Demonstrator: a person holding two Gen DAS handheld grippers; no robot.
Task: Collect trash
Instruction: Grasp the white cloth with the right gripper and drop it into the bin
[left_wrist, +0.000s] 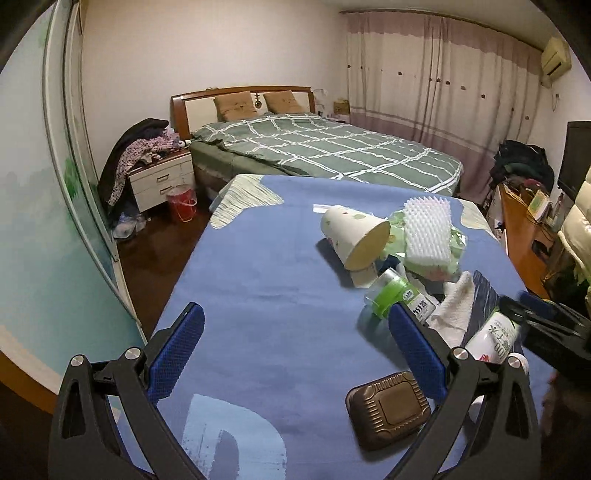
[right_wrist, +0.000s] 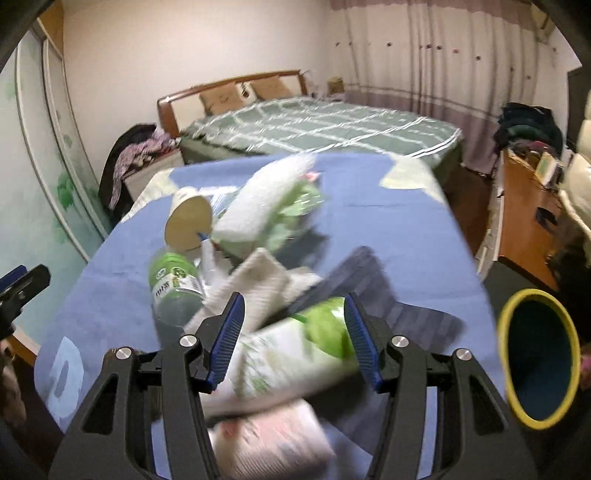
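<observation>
Trash pile (left_wrist: 410, 258) at frame right on blue cloth: tipped paper cup (left_wrist: 354, 232), clear bottle w/ green label (left_wrist: 397, 293) (lying flat), brown tray (left_wrist: 388, 408) lower right.
</observation>
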